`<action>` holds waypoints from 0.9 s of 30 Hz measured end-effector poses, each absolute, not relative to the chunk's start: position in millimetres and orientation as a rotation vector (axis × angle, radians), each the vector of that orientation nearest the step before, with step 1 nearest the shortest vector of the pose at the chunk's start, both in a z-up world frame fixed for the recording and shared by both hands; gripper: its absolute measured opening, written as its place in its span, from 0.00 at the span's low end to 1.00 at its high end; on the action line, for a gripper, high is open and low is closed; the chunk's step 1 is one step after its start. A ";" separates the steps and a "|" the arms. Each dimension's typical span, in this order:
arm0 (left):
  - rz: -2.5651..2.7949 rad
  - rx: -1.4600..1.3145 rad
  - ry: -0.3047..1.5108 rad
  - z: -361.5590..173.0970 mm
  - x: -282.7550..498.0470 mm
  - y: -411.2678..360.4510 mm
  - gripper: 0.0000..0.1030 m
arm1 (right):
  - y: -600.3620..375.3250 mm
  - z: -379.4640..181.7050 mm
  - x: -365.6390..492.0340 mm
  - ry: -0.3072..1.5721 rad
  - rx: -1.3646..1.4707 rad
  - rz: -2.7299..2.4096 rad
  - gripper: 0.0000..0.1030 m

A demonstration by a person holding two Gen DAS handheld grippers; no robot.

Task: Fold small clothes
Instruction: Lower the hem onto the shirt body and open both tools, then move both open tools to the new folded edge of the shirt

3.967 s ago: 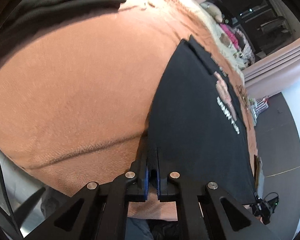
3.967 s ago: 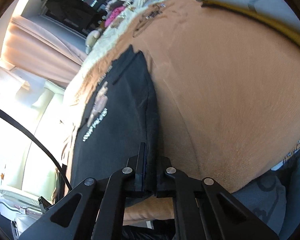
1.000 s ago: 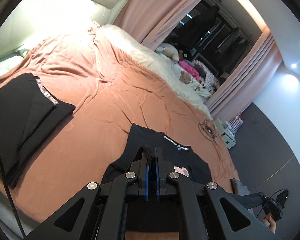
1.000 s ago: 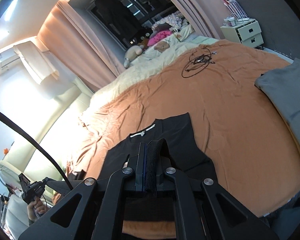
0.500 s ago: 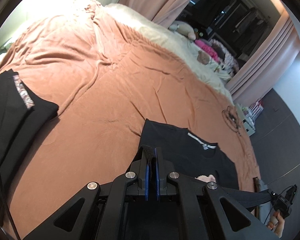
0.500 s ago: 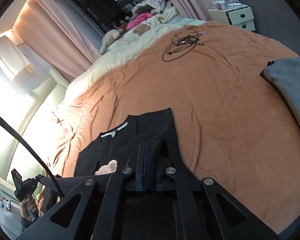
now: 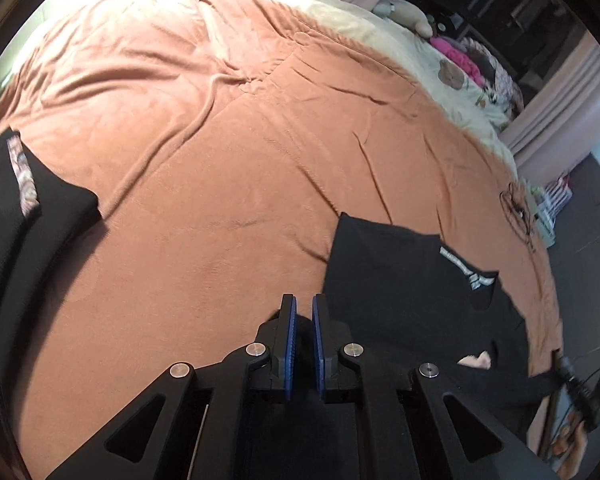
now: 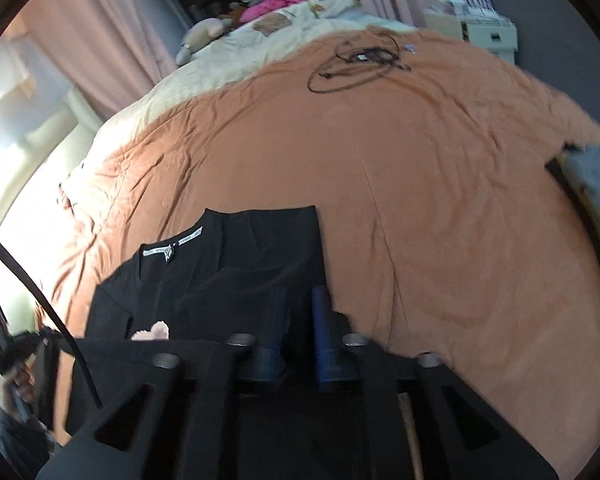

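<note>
A black T-shirt (image 7: 412, 280) with a white neck label lies on the orange bed cover (image 7: 220, 152), its lower half carried up over its upper half. It also shows in the right wrist view (image 8: 236, 264). My left gripper (image 7: 304, 312) stands just above the shirt's left edge, its blue pads slightly apart with nothing between them. My right gripper (image 8: 302, 300) stands over the shirt's right edge, blurred, its jaws parted and empty. Dark cloth lies under both grippers at the near edge.
A folded black garment (image 7: 24, 216) lies at the bed's left edge. A grey garment (image 8: 596, 184) lies at the right edge. A coiled cable (image 8: 356, 60) lies far on the cover. Pillows and soft toys (image 8: 204, 32) sit beyond. A white bedside drawer unit (image 8: 488, 36) stands right.
Both grippers carried the shirt's hem forward over the shirt, came down toward the bed, then their jaws opened and let go of the cloth.
</note>
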State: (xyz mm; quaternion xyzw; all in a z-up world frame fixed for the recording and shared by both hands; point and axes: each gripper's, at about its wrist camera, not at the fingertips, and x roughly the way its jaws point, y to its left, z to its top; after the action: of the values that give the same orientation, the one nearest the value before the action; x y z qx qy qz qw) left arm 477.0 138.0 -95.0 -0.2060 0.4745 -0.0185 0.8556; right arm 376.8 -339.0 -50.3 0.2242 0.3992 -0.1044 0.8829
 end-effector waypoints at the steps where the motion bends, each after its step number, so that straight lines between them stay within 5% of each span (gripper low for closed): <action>1: -0.043 -0.423 1.004 -94.9 475.3 138.2 0.21 | -338.0 -49.3 376.6 0.829 0.458 -0.220 0.81; 4: -0.054 -0.372 1.025 -95.1 469.9 136.2 0.57 | -334.4 -44.5 366.3 0.826 0.415 -0.230 0.83; 27: -0.074 0.074 1.240 -161.6 450.8 79.3 0.59 | -289.5 -91.0 380.4 1.183 0.097 -0.201 0.83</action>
State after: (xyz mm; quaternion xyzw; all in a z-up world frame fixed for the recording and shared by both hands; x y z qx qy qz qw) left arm 450.8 79.3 -161.6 0.0347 0.5808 -0.0344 0.8126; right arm 380.4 -289.5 -91.0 0.0455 0.5564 -0.0943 0.8243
